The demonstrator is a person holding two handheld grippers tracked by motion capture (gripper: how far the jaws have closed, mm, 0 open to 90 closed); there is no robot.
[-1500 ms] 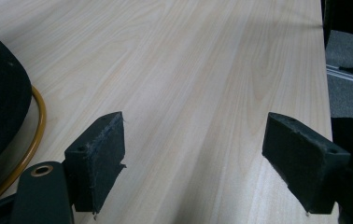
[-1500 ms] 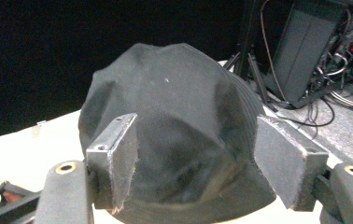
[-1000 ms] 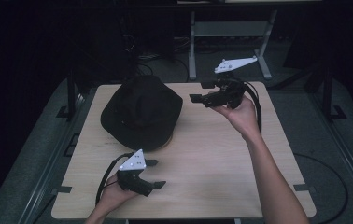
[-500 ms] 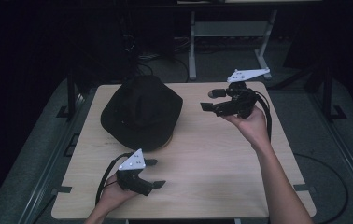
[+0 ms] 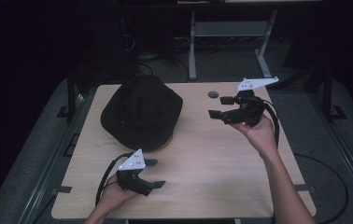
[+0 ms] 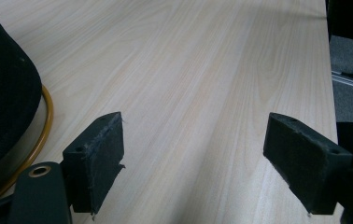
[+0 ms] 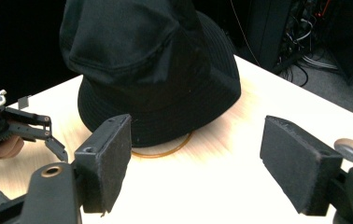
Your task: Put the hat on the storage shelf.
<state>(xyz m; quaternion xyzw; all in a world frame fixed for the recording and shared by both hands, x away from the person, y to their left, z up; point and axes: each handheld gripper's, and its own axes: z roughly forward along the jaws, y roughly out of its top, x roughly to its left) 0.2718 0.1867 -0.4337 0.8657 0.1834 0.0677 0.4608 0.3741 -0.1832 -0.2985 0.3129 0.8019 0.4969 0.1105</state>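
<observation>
A black bucket hat [image 5: 142, 112] sits on a brown ring stand [image 7: 163, 150] on the left half of the wooden table [image 5: 221, 168]. My left gripper [image 5: 155, 173] rests low near the table's front edge, just in front of the hat, open with nothing between its jaws. In the left gripper view the hat's brim [image 6: 4, 93] and the ring [image 6: 44, 126] show at the left. My right gripper [image 5: 217, 107] is held above the table to the right of the hat, pointing at it, open and holding nothing. The hat [image 7: 151, 65] stands beyond its jaws.
A round grommet hole [image 5: 213, 94] lies in the table near the back edge, also the grommet [image 7: 350, 150] at the right of the right gripper view. Metal stand legs [image 5: 192, 42] and cables are on the dark floor behind the table.
My right gripper has moved right and toward the person, away from the hat. The left gripper has stayed where it was.
</observation>
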